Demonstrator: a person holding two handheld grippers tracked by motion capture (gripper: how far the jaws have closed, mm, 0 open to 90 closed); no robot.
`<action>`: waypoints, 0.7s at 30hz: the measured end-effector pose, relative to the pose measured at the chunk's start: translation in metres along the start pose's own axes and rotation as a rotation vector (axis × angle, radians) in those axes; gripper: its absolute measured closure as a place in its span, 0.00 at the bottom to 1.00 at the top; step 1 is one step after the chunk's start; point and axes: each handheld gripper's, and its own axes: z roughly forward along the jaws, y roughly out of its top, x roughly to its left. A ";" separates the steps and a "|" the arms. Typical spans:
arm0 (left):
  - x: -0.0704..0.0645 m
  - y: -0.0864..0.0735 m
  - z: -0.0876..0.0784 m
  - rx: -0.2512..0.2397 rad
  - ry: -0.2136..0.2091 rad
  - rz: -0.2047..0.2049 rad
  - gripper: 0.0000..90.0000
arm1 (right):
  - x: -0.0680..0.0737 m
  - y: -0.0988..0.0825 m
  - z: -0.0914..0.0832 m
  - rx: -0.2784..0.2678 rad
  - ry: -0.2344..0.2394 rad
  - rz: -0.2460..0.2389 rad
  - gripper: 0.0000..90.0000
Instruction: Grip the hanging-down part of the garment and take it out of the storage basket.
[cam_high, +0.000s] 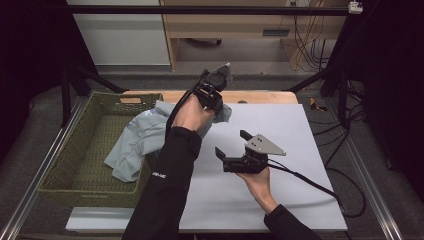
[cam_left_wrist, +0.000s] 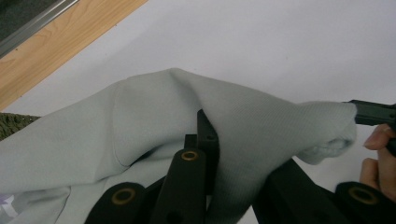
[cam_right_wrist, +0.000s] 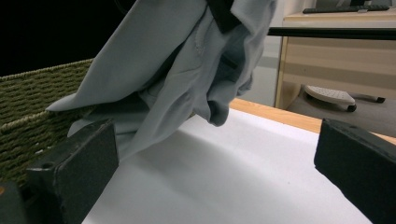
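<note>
The left gripper (cam_high: 214, 95) is gripping a pale grey-blue garment (cam_high: 137, 142) and is holding its upper part above the far left corner of the tabletop (cam_high: 280, 200). In the left gripper view the jaws are clenched on a fold of the cloth (cam_left_wrist: 154, 116), which is wrapping around them. The rest of the garment is hanging down over the right rim of the green woven basket (cam_high: 75, 165), and its lower part is lying inside the basket, which is standing against the left edge of the tabletop.

The right gripper (cam_high: 231, 145) is waiting over the middle of the tabletop, well apart from the cloth, and its jaws are standing wide apart with nothing between them, as the right gripper view is showing.

I am judging that the step in hand is taking the garment out of the basket and bringing it onto the white surface. The next move is probably calling for a higher lift, so that the hanging part is clearing the basket rim, and then for the right gripper to catch a free edge of the cloth (cam_right_wrist: 219, 112) so that both can spread it flat.
</note>
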 end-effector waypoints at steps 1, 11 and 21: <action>0.000 0.000 0.000 0.002 0.002 -0.001 0.93 | 0.001 0.000 0.003 0.005 0.000 -0.006 0.00; 0.001 -0.001 -0.002 -0.003 0.005 -0.001 0.94 | 0.010 -0.001 0.027 0.012 0.032 0.015 0.00; 0.000 0.000 -0.003 0.009 0.008 0.004 0.93 | 0.015 -0.003 0.047 0.008 0.022 0.000 0.01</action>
